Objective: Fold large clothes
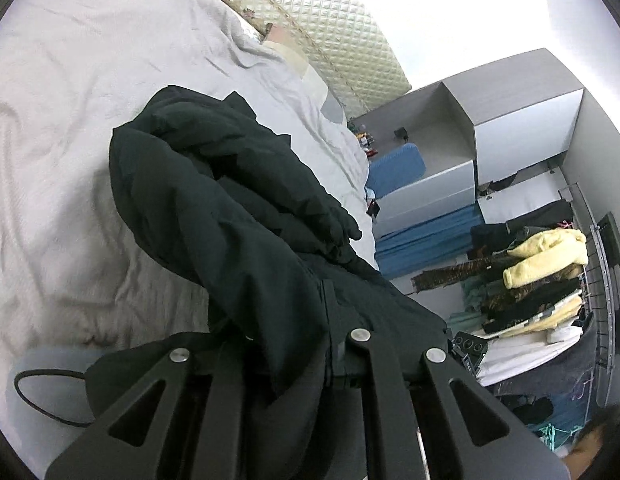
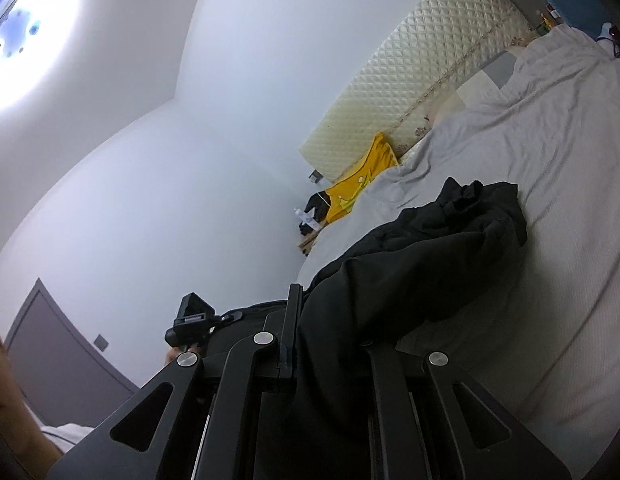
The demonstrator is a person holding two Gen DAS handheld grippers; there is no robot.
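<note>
A large black garment [image 1: 229, 192] lies bunched on the pale bed sheet [image 1: 61, 120]. In the left wrist view it runs from the bed's middle down between my left gripper's [image 1: 310, 320] fingers, which are shut on its cloth. In the right wrist view the same black garment [image 2: 422, 248] drapes from the bed into my right gripper [image 2: 322, 320], shut on it, with one finger [image 2: 293, 312] showing beside the cloth. The other gripper's camera mount [image 2: 193, 320] shows just left of it.
A quilted cream headboard [image 1: 334, 28] and a yellow garment [image 2: 362, 184] sit at the bed's head. Grey drawers [image 1: 510, 120], blue fabric [image 1: 422, 236] and a rack of clothes [image 1: 542, 280] stand beside the bed. A black cable [image 1: 37, 396] loops at lower left.
</note>
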